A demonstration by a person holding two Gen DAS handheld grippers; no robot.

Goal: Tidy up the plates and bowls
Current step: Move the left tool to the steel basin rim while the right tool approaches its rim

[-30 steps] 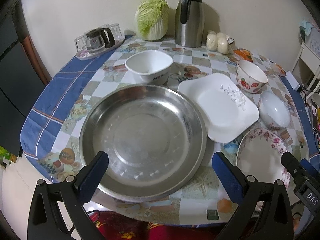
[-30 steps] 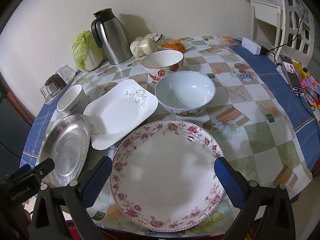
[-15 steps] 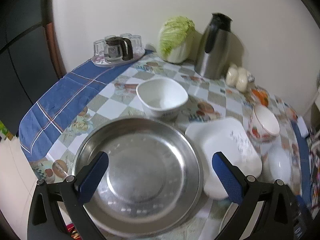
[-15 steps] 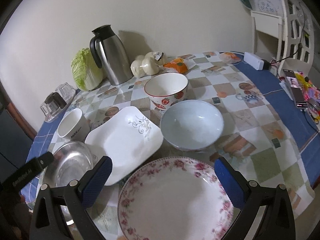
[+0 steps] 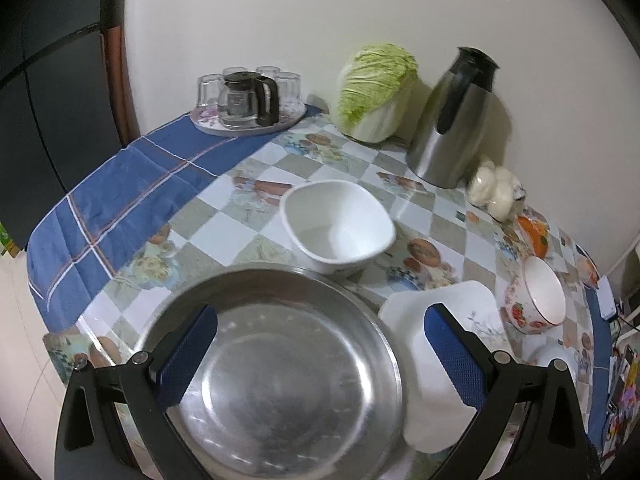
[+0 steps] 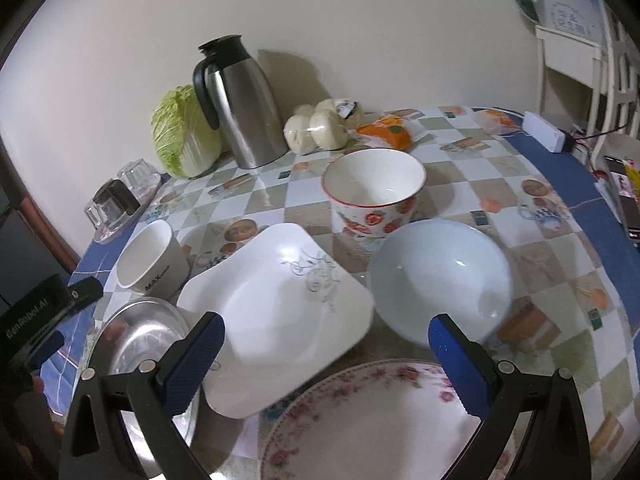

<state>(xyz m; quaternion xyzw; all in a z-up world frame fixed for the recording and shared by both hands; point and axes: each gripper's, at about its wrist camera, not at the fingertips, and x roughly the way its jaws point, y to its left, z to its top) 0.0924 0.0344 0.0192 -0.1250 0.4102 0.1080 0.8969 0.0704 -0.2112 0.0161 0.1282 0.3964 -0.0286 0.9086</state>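
My left gripper (image 5: 320, 322) is open and empty over a large steel plate (image 5: 280, 376). Beyond it stands a white square bowl (image 5: 338, 226), to its right a white square plate (image 5: 444, 364) and a strawberry-patterned bowl (image 5: 536, 300). My right gripper (image 6: 326, 330) is open and empty above the white square plate (image 6: 276, 300) and a pink-flowered round plate (image 6: 372, 420). A pale blue bowl (image 6: 440, 280) and the strawberry bowl (image 6: 374, 190) stand ahead of it. The white square bowl (image 6: 150, 256) and steel plate (image 6: 140, 340) are at left.
At the back by the wall stand a steel jug (image 5: 456, 120), a cabbage (image 5: 376, 92), steamed buns (image 5: 494, 192) and a tray of glasses with a small pot (image 5: 248, 100). A white box (image 6: 546, 132) and a phone (image 6: 626, 196) lie at the right table edge.
Both grippers have moved forward over the table and risen. The left one has turned left, bringing the glasses tray and cabbage toward centre. No dish has moved.
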